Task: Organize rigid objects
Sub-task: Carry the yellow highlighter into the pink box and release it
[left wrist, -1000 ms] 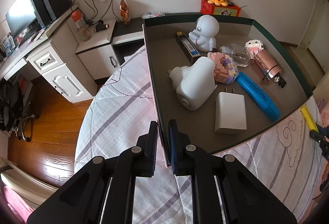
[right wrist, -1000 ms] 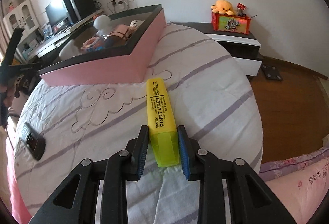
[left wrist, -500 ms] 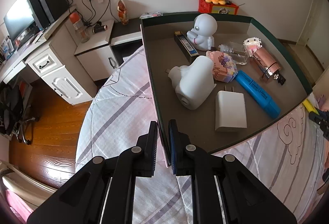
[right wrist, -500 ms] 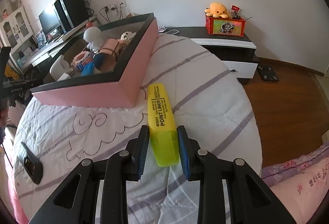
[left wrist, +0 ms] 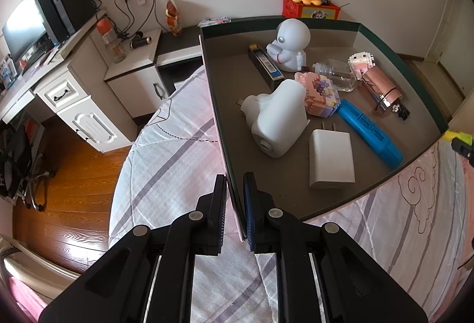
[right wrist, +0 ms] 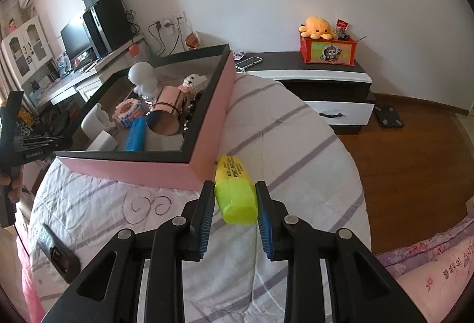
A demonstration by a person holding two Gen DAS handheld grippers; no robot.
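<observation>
left gripper [left wrist: 235, 198] pinching near wall of pink box [left wrist: 225, 151], one pad each side. box on striped bedspread [left wrist: 166, 163], ahead of left tongs. inside: blue highlighter [left wrist: 368, 133], white charger [left wrist: 331, 158], astronaut figure [left wrist: 288, 44]. right gripper [right wrist: 235, 204] clamped on yellow highlighter [right wrist: 235, 189], tip just beside box's near corner, outside it.

Black tool [left wrist: 234, 198] frames, blue ribbed pads [right wrist: 263, 222], silver round screws.
</observation>
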